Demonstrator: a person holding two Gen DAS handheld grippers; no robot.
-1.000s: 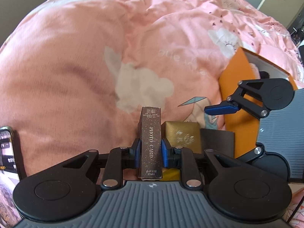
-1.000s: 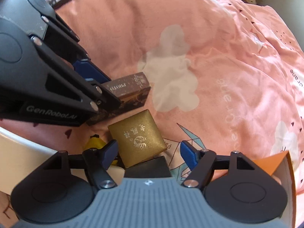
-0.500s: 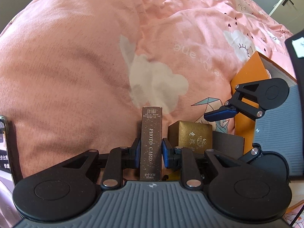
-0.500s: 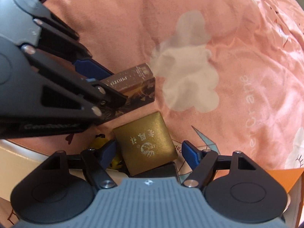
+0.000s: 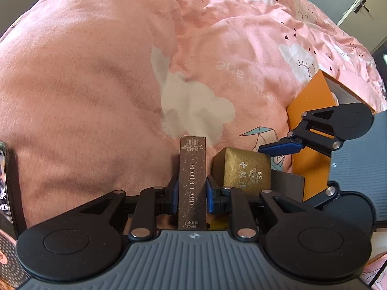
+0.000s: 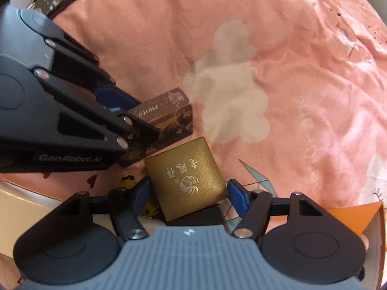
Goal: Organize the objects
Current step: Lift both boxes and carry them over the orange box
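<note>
Left gripper (image 5: 192, 194) clamps the brown photo card box (image 5: 192, 181), held on edge over the pink duvet (image 5: 96, 84). Right gripper (image 6: 189, 193) is spread wide around the gold box (image 6: 185, 178), not gripping. Orange box (image 5: 312, 130) just beside. Nothing visibly sorted yet; placement remains.

the left gripper (image 6: 135, 118) hides half the photo card box (image 6: 169, 111); a yellow object (image 6: 151, 207) shows only partly.
</note>
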